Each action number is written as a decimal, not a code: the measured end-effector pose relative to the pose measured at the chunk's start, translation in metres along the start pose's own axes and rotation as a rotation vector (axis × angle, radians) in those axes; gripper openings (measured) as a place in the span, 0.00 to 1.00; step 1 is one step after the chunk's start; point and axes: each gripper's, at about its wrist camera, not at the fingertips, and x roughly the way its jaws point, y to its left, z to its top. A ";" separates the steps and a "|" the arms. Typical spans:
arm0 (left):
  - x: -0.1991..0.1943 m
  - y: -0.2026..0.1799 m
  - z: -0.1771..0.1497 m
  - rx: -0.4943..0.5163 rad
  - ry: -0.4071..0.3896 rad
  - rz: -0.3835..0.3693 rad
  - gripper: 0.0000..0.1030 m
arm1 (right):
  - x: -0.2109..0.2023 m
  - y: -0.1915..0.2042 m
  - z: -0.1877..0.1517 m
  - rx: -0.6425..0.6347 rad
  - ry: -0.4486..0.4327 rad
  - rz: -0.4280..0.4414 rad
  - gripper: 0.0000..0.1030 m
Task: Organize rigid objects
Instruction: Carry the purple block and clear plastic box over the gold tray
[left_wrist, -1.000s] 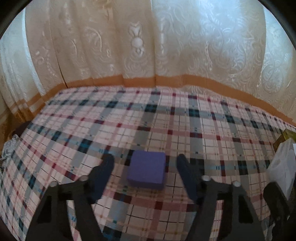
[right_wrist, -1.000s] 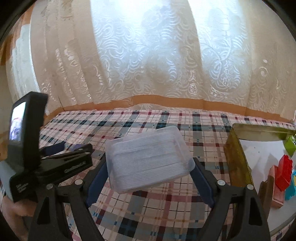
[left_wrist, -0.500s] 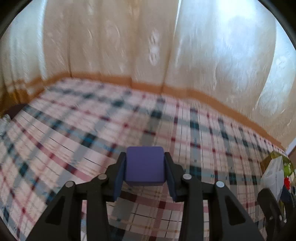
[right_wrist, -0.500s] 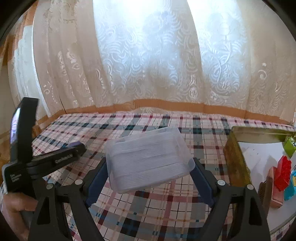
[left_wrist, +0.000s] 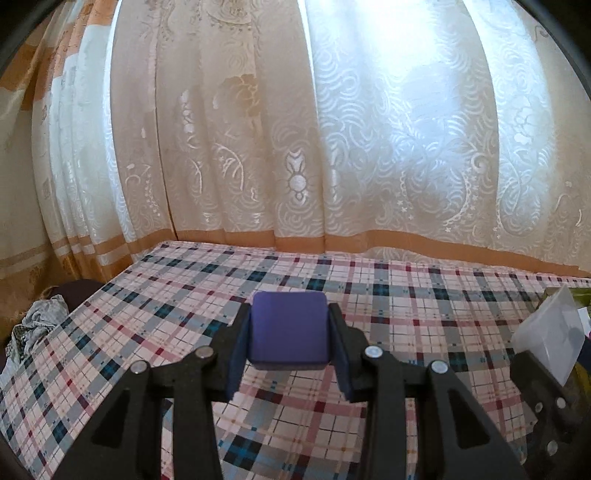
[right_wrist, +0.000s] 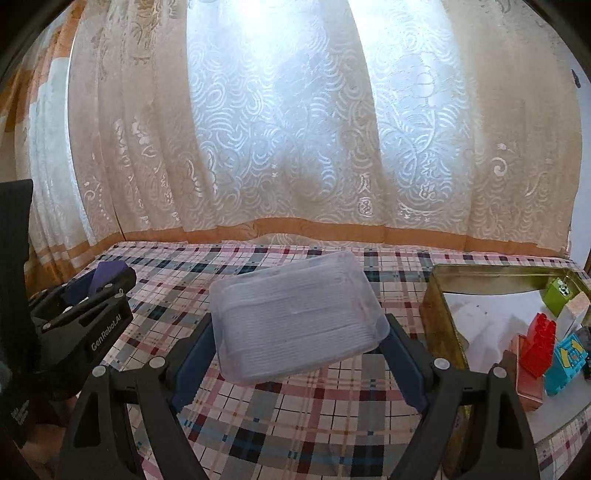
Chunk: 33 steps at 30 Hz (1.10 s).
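Above the plaid bed (left_wrist: 406, 295), purple block (left_wrist: 288, 334) was clamped by left gripper (left_wrist: 289, 356), clear tub (right_wrist: 295, 317) by right gripper (right_wrist: 297, 363); carry step, placement into gold tin (right_wrist: 441, 317) judged next.

Purple block (left_wrist: 289, 340) held level above the plaid cloth; clear plastic box (right_wrist: 295, 317) tilted, beside a gold tin (right_wrist: 443, 314) of toy bricks.

The left gripper (left_wrist: 289, 341) is held level, low in the frame's centre, jaws closed tight on a held object. The right gripper (right_wrist: 297, 341) is likewise raised at lower centre, jaws clamped wide.
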 end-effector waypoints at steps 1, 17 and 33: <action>-0.002 -0.001 -0.001 -0.003 -0.001 0.001 0.38 | -0.002 0.000 -0.001 0.001 -0.001 0.000 0.85; -0.037 -0.021 -0.019 -0.013 -0.011 -0.036 0.38 | -0.026 -0.007 -0.010 0.005 -0.022 -0.017 0.85; -0.056 -0.025 -0.027 -0.025 -0.032 -0.041 0.38 | -0.048 -0.020 -0.016 0.001 -0.044 -0.049 0.85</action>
